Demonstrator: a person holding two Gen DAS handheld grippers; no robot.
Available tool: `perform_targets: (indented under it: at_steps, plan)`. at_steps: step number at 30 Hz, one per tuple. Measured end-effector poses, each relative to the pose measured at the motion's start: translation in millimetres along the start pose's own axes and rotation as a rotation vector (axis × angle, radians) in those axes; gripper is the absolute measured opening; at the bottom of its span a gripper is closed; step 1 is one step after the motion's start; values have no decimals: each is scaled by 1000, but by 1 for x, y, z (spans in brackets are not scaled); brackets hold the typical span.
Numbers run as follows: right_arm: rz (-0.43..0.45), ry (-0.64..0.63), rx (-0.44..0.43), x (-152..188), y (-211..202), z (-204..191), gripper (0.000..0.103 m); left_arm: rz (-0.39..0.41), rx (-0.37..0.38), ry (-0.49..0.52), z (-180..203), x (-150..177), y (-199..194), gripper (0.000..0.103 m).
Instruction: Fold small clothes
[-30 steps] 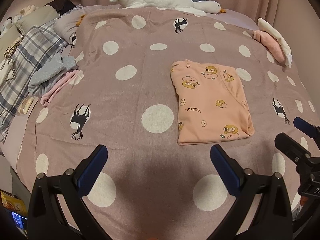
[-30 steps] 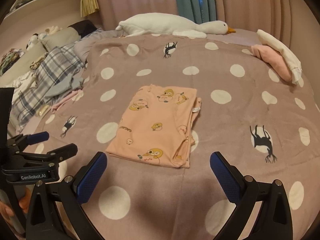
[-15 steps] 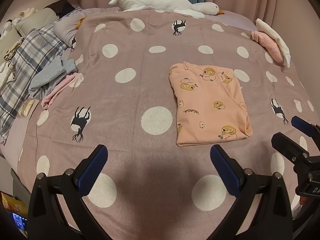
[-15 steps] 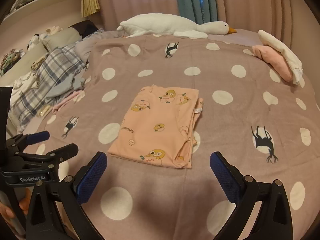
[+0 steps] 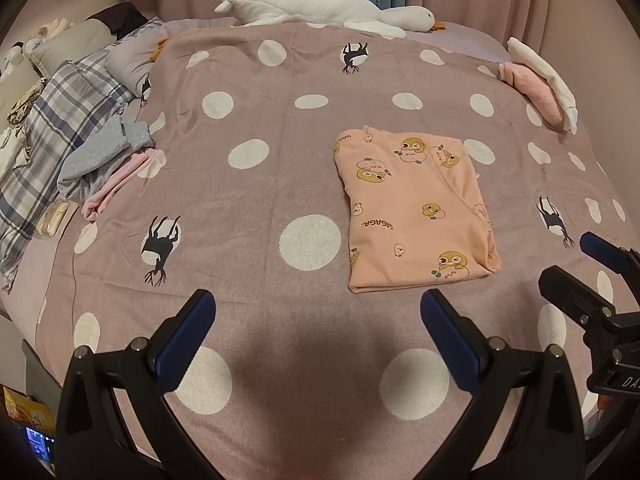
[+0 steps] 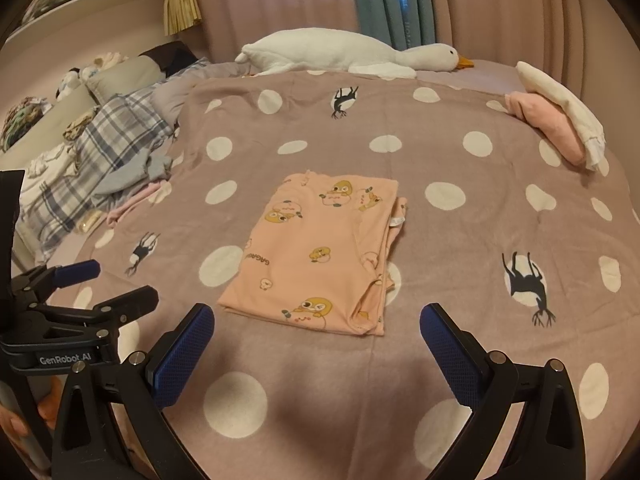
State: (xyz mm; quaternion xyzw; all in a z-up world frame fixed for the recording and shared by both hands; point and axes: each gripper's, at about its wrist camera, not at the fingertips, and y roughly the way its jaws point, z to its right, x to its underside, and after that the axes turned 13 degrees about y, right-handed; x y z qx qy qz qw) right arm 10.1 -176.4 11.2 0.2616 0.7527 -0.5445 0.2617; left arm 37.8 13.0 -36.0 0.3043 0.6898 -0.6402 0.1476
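Note:
A folded peach garment with cartoon duck prints (image 5: 416,208) lies flat on the mauve polka-dot bedspread (image 5: 256,200); it also shows in the right wrist view (image 6: 320,252). My left gripper (image 5: 318,320) is open and empty, hovering near the bed's front edge, left of the garment's near edge. My right gripper (image 6: 316,332) is open and empty, just in front of the garment's near edge. Each gripper shows at the edge of the other's view: the right one (image 5: 576,264), the left one (image 6: 92,284).
A heap of unfolded clothes (image 5: 100,160) and a plaid blanket (image 5: 52,120) lie at the left. A white goose plush (image 5: 320,8) lies at the far edge. Folded pink and white clothes (image 5: 540,80) sit at the far right.
Both grippers have drawn back slightly toward the bed's front edge, still open. The garment has not moved.

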Motion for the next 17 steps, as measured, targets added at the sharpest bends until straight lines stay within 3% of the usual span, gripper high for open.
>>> perform_targets:
  at_steps: [17]
  plan:
    - [8, 12, 2, 1, -4, 3, 102, 4, 10, 3, 4, -2, -1, 103]
